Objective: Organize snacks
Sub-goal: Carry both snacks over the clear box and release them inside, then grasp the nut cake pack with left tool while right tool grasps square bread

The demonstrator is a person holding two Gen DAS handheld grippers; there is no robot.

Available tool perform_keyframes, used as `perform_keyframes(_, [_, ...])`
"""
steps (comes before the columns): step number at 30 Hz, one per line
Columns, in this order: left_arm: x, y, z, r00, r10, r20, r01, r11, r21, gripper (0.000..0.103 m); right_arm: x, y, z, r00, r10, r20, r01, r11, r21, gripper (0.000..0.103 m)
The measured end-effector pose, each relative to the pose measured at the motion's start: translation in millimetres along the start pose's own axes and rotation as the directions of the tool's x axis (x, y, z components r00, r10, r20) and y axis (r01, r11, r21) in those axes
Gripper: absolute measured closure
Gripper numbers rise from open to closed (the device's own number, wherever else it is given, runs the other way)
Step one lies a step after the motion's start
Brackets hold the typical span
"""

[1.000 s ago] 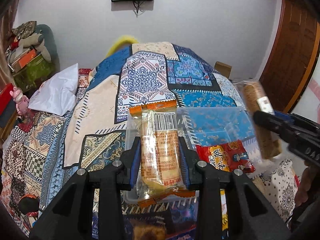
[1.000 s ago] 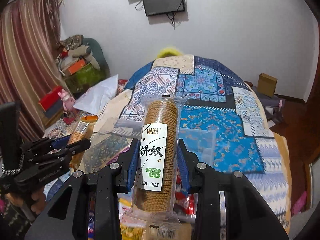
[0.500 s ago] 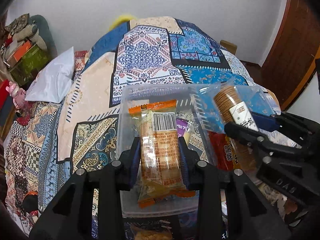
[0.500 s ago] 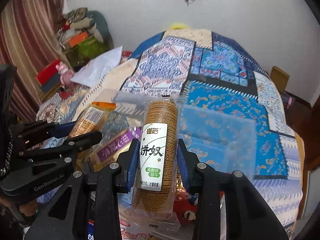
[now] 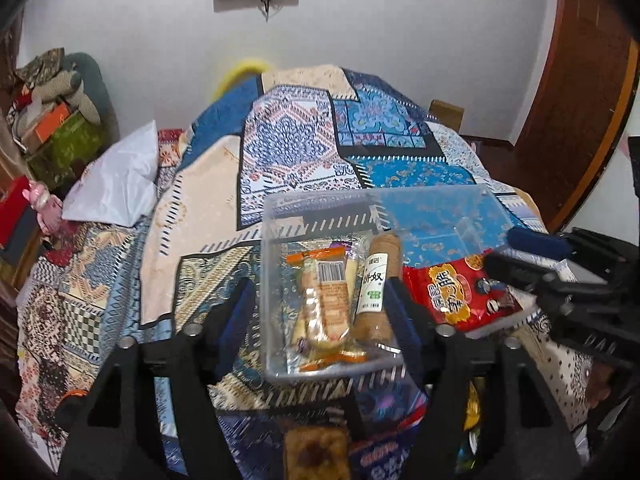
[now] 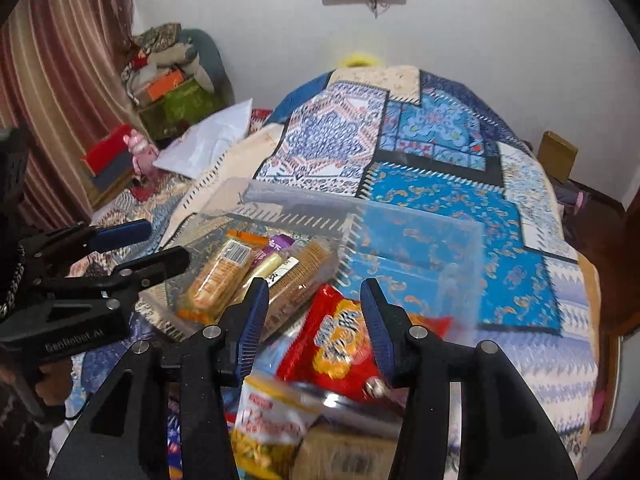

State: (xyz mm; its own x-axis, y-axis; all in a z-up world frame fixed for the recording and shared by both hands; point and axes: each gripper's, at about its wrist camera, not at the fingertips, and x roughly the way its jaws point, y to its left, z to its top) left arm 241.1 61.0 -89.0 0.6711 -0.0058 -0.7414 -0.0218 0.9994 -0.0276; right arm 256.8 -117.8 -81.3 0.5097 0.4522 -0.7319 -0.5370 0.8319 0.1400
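Left gripper (image 5: 320,304) hangs with its fingers spread wide and nothing between them, straddling the near-left compartment of the clear plastic bin (image 5: 276,216). Inside lie the orange-sealed cracker pack (image 5: 324,300) and the round-biscuit sleeve (image 5: 374,292), side by side, with a purple-wrapped snack (image 6: 278,246) tucked behind them. Right of the divider sits one red snack bag (image 5: 456,292).

Right gripper (image 6: 314,328) is open too, empty, hovering over that red bag.

Best play now, I reckon: pull both grippers straight back so no finger snags the bin wall, then go for the loose packs in front.

Count: three snacks in the left compartment, one red bag on the right, at least two loose packs (image 6: 276,420) near the camera, blurred.
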Motion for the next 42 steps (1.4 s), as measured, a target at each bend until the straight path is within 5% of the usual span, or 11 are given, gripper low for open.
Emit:
perform_keyframes(6, [-20.8,9.7,-23.8,0.999,0.032,-0.015,-0.032,0.999,0.032,0.032,-42.1,-7.9,-19.1,0.997,-0.034,0.067,0.033,0.999,0.011,0.045])
perform_keyframes(14, [-22.4,25.6,-69.7,0.993,0.078,-0.085,-0.074,0.996,0.046,0.032,-62.1,-16.7,-52.6,0.994,-0.094,0.056,0.094,0.996,0.011,0.045])
perform_keyframes(19, [-18.1,30.6,-91.0,0.990,0.059,-0.130,-0.055,0.998,0.040,0.032,-51.1,-20.9,-74.9,0.997,-0.083,-0.009,0.083,0.996,0.042,0.045])
perform_keyframes(24, [-9.4,29.1,-108.0,0.983,0.037,-0.177,-0.030,0.999,0.041,0.032,-35.6,-20.6,-93.3,0.992,-0.109,-0.062,0.112,0.992,0.058,0.027])
perform_keyframes(42, [22.4,11.2,-114.2,0.972,-0.036,-0.233,0.047,0.998,0.041,0.030,1.4,-16.7,-105.1,0.987,-0.082,-0.140,0.092,0.993,0.067,0.023])
